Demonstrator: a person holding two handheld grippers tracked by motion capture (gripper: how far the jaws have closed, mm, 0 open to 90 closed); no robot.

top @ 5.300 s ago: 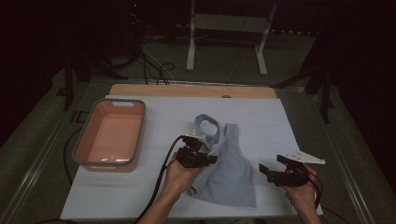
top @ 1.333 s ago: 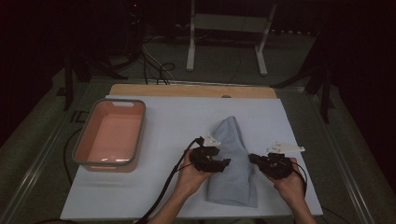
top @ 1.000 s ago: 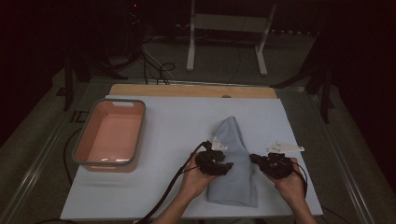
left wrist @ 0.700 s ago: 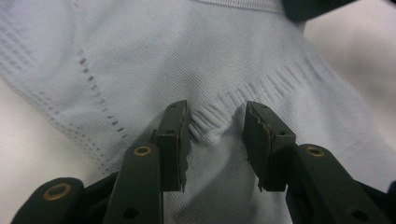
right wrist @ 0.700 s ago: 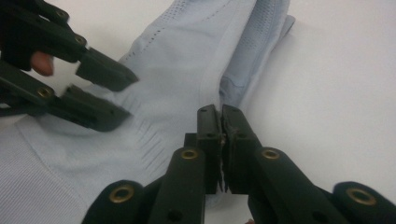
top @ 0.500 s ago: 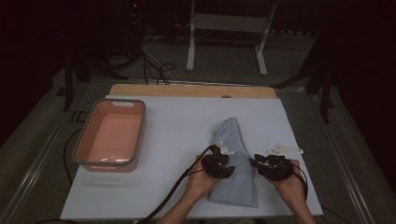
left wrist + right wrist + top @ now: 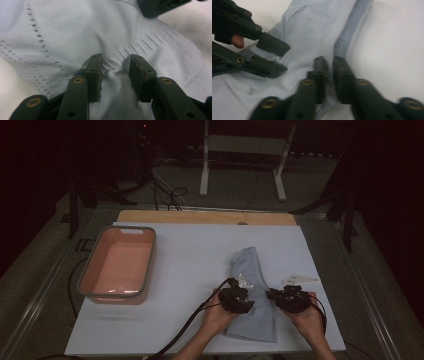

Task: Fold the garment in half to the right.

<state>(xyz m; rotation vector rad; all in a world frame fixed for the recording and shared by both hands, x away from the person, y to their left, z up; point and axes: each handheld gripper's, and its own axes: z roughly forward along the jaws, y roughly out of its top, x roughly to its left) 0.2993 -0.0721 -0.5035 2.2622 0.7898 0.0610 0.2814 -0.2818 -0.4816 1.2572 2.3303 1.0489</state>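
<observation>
Both tongs are down on the pale blue knit garment (image 7: 252, 295) at the near edge of the table. Left gripper (image 7: 115, 75) has its jaws parted a moderate way, straddling a little bunched ridge of fabric beside the ribbed band; the pads (image 7: 93, 75) press into the cloth on either side, but the gap between them is not closed. Right gripper (image 7: 328, 75) has its jaws drawn nearly together on the folded ribbed edge of the garment, a thin fold of knit pinched between them, though the picture is blurred there. In the right gripper view, the left gripper (image 7: 270, 60) lies at 9 o'clock with its tips resting on the same cloth and a fingertip (image 7: 237, 41) showing behind it.

From above, left gripper (image 7: 236, 299) and right gripper (image 7: 289, 299) sit side by side, near each other, each held in a hand coming in from 6 o'clock, with the garment running between them toward 12 o'clock in a narrow folded shape. It lies on the white table cover (image 7: 200, 255). Well apart at 9 o'clock stands a salmon-pink tub (image 7: 118, 265) with a grey rim
</observation>
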